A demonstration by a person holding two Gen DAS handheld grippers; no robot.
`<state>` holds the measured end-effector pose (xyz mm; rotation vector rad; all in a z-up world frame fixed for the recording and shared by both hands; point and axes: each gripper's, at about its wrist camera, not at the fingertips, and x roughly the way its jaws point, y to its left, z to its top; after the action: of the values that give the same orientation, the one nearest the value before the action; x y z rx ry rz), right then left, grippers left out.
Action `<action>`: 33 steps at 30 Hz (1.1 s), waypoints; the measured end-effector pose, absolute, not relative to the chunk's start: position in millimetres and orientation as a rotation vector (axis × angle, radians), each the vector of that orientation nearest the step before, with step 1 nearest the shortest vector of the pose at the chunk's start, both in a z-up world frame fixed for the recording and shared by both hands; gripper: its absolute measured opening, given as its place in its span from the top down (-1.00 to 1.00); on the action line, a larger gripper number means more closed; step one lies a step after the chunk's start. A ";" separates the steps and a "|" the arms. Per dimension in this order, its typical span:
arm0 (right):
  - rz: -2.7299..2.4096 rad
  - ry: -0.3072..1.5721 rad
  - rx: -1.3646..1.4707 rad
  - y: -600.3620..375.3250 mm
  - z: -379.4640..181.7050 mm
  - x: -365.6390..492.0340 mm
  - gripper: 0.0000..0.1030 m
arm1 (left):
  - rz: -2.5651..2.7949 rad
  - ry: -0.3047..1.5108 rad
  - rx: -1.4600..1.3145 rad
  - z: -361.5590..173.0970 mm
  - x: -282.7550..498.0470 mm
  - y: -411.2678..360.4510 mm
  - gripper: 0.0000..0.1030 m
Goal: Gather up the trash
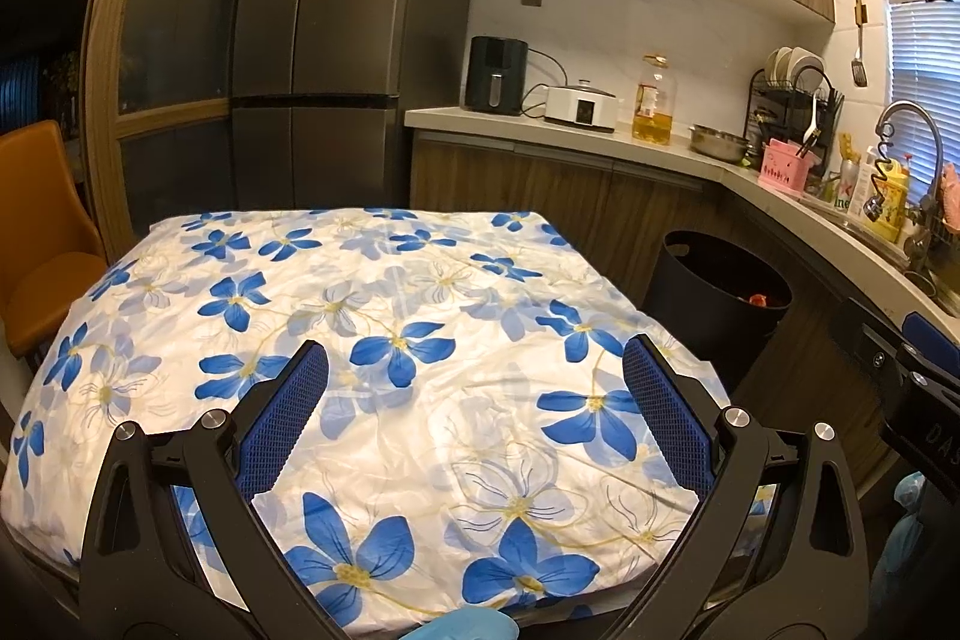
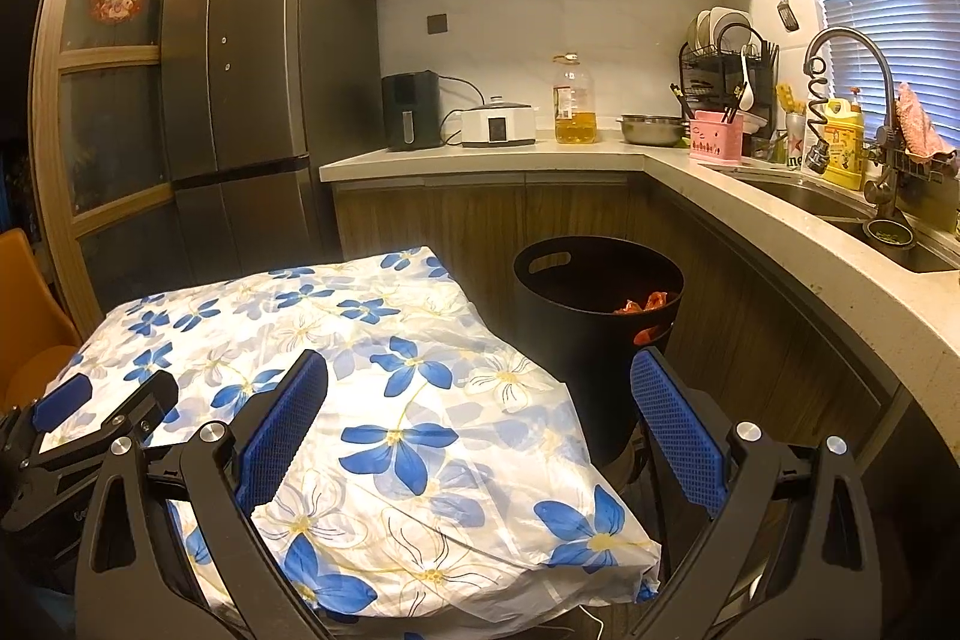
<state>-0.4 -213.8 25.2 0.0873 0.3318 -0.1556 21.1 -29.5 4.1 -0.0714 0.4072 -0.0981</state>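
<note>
Two black grippers with blue ribbed pads hang over a worktop covered in a white cloth printed with blue flowers. Seen from the left wrist, the left gripper (image 1: 474,382) is spread wide with nothing between its pads, above the floral cloth (image 1: 372,340); part of the right gripper shows at the frame's right edge, its black body carrying the letters "DA", the rest cut off. Beyond the table's far right corner a black trash bin (image 1: 714,304) stands on the floor against the wooden cabinets, with red-orange trash (image 1: 759,300) visible inside. On the kitchen worktop (image 1: 540,130) behind sit a black air fryer (image 1: 497,74), a white cooker (image 1: 581,104) and a bottle of yellow oil (image 1: 653,103) whose label is too small to read; a green-lettered can near the sink shows only "ne". From the right wrist, the right gripper (image 2: 479,385) is likewise spread and empty, one pad over the cloth (image 2: 360,370), the other in front of the bin (image 2: 588,316), where crumpled red trash (image 2: 648,303) lies inside. The left gripper (image 2: 102,400) appears at the lower left. The refrigerator (image 2: 252,58) bears a red sticker, unreadable.
</note>
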 end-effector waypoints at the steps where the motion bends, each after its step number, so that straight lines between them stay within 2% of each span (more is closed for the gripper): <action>1: -0.156 0.331 0.087 -214.0 25.5 -0.5 -0.89 | -0.099 0.407 -0.072 4.4 21.4 -29.5 -0.88; 33: -0.165 0.320 0.086 -211.7 34.0 -0.1 -0.89 | -0.101 0.405 -0.075 6.9 20.8 -30.8 -0.88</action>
<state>-0.1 -211.7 34.0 0.0857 0.3198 -0.1647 20.8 -30.8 6.9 -0.0751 0.4049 -0.1011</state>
